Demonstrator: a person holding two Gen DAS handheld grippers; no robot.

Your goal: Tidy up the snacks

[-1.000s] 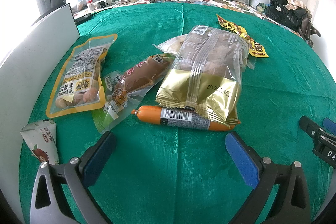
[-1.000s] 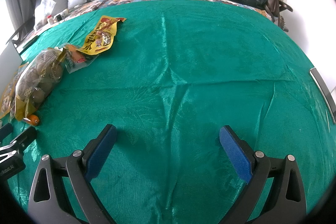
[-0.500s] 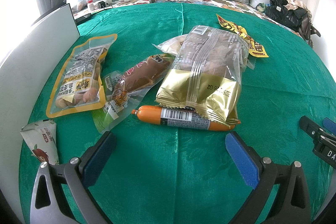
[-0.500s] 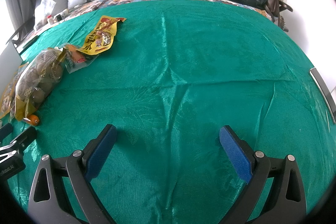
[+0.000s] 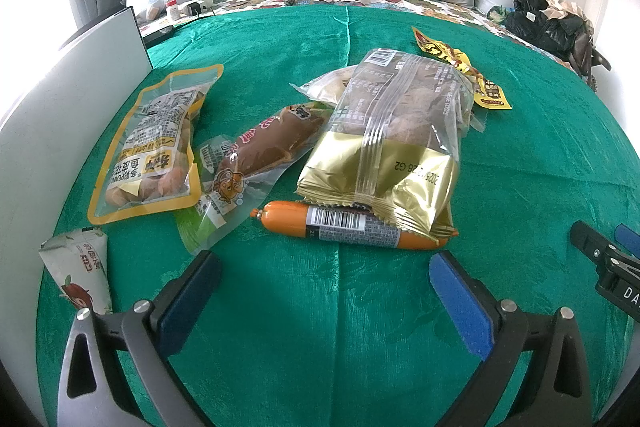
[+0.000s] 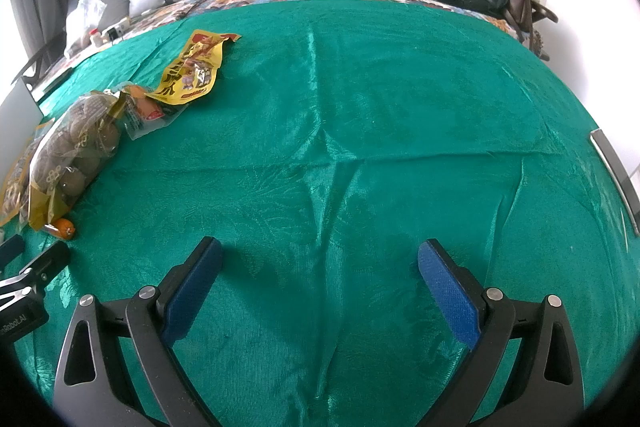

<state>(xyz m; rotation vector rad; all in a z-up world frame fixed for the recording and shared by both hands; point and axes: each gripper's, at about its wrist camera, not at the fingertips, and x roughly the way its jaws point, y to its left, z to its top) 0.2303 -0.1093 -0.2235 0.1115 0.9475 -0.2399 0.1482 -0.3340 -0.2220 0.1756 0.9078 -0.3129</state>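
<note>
L wrist: left gripper [image 5: 324, 269] spread wide, empty, just short of orange sausage [image 5: 352, 225] under gold bag [image 5: 394, 143] stamped "2026 G2", so prob. pre-grasp w/ sorting unstarted, next = close in on sausage; R wrist: right gripper [image 6: 320, 259] agape, empty, over bare green blanket [image 6: 380, 115], snacks far left.

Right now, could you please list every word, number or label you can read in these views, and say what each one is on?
"2026 G2", upside down, partly legible: gold-and-clear bag.
"PEANUT", upside down: yellow-edged peanut pouch.
"DA", cut off: right gripper body.
"nRobot.AI", cut off: left gripper body.
Sausage barcode digits, yellow packet characters: unreadable.
</note>
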